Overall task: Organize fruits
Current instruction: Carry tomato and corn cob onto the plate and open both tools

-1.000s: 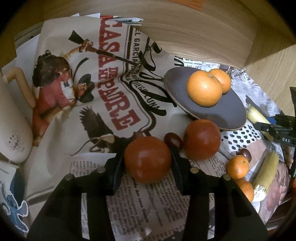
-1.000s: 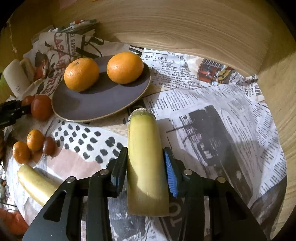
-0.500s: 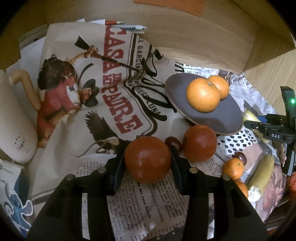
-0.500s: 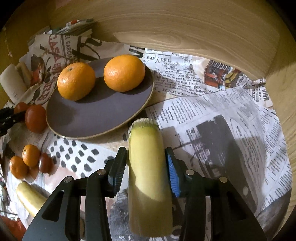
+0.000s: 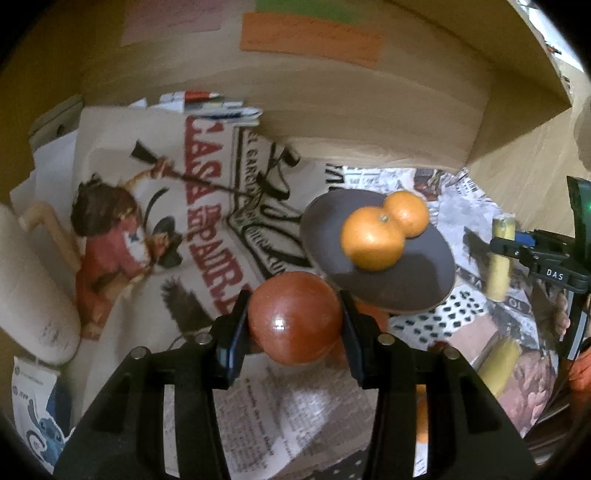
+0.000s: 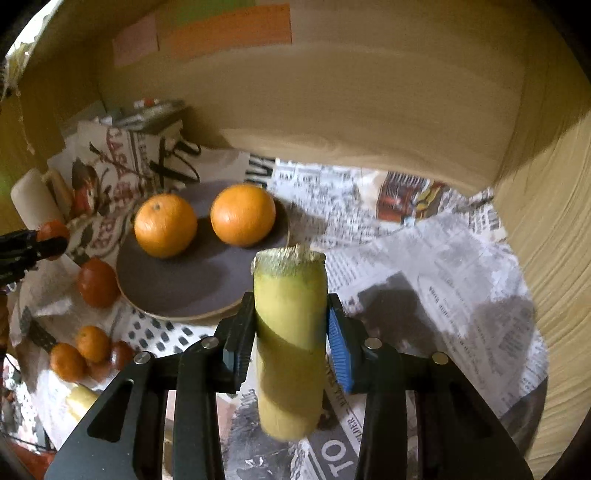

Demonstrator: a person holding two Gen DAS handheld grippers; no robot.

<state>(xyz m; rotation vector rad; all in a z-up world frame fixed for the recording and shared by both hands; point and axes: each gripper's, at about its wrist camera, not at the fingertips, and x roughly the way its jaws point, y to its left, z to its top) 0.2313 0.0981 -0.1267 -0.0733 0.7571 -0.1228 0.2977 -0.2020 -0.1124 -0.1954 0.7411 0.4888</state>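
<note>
Gripping a red fruit (image 5: 294, 318), the left gripper (image 5: 293, 325) has its pads pressed on both sides of it; the fruit's underside and whatever lies directly beneath are hidden, so I cannot tell from this view whether it touches the newspaper (image 5: 258, 413). The right gripper (image 6: 291, 332) is clamped on a yellow banana piece (image 6: 290, 339), whose near end is blurred and whose far end is wrapped in something pale and glossy. Far of both tools sits a dark plate (image 6: 192, 284) with two oranges (image 6: 165, 225) side by side on it; in the left view the far orange is half covered by the near one. Left of the plate in the right view lies another red fruit (image 6: 96, 282), and nearer, a cluster of small oranges (image 6: 79, 352) with a darker round fruit too small to identify. A second banana piece (image 6: 79, 400) is cut off by the right gripper's frame. In the left view the right gripper appears at the right edge, mostly cropped, with fingers (image 5: 559, 314) of a hand partly visible behind it. A pale rounded object (image 5: 29, 288) at the left edge is cropped and unclear. Coloured notes (image 6: 221, 33) on the wooden back wall (image 6: 369, 103) are too blurred to read.
</note>
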